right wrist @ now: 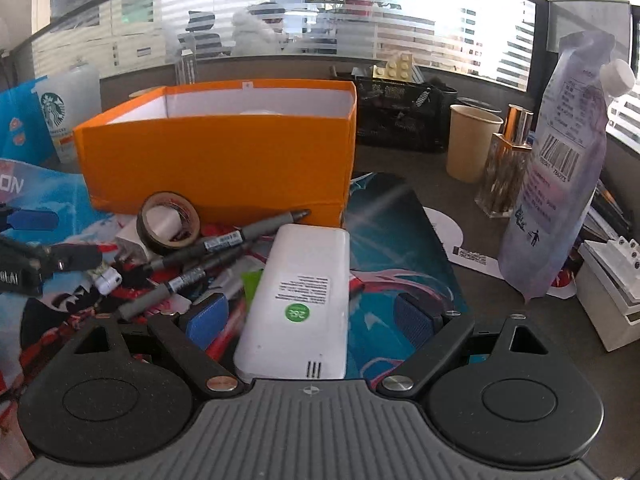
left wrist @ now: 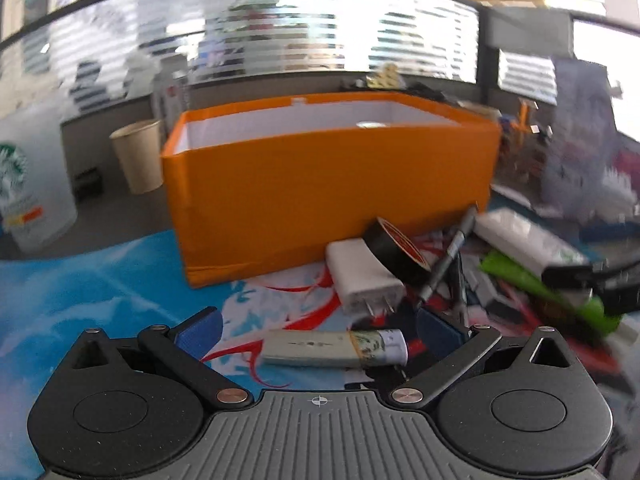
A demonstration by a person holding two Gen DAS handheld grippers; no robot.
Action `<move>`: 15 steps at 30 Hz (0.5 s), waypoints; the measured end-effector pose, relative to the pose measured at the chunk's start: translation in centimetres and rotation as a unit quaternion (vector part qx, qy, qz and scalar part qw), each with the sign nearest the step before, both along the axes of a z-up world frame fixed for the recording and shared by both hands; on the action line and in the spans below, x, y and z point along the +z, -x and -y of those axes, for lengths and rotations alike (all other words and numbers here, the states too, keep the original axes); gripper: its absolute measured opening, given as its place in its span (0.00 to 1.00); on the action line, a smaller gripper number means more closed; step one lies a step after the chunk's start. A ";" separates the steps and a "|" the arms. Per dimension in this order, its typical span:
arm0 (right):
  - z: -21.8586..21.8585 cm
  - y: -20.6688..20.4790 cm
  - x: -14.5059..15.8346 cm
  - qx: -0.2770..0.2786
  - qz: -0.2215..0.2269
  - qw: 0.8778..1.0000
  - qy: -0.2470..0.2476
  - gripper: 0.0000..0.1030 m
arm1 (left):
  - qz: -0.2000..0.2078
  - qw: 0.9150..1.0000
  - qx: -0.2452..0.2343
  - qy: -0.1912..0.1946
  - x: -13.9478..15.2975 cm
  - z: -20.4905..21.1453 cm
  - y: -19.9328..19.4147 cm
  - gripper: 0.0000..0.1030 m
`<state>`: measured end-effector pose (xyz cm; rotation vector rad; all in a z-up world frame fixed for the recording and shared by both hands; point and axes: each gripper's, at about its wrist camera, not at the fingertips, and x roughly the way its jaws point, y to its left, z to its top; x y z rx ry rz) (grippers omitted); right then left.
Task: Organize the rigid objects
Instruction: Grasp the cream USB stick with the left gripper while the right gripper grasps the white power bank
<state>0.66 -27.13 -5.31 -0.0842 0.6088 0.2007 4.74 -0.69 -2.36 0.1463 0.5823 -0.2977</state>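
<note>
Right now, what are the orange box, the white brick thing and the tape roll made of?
Orange box: probably cardboard with a matte orange wrap; creased lower edge, white inside. White brick: looks like smooth hard plastic, slightly glossy, with rounded corners, vent slits and a printed label. Tape roll: shiny black tape, likely vinyl, wound on a tan core that looks like cardboard.

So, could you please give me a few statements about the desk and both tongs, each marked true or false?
1. The white power bank lies between the open right tongs. True.
2. The black tape roll sits inside the orange box. False: it leans outside, against the box's front wall.
3. The left tongs are clamped on the white charger plug. False: they are open, with a lighter lying between them.
4. A paper cup stands to the right of the box in the right wrist view. True.
5. The grey pens stand upright. False: they lie flat on the mat.
</note>
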 end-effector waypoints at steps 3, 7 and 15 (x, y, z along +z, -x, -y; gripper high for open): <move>0.5 -0.1 -0.4 -0.003 -0.003 1.000 -0.004 0.87 | -0.009 1.000 -0.012 0.000 -0.5 0.1 -0.4 1.00; 1.4 -0.8 -1.0 -0.002 -0.025 0.999 -0.041 0.75 | -0.036 0.999 -0.007 0.033 -0.7 -0.7 -1.3 1.00; 1.3 -0.8 -1.1 0.016 -0.039 0.997 -0.065 0.52 | -0.041 0.999 -0.012 0.013 -1.0 -0.2 -1.0 0.95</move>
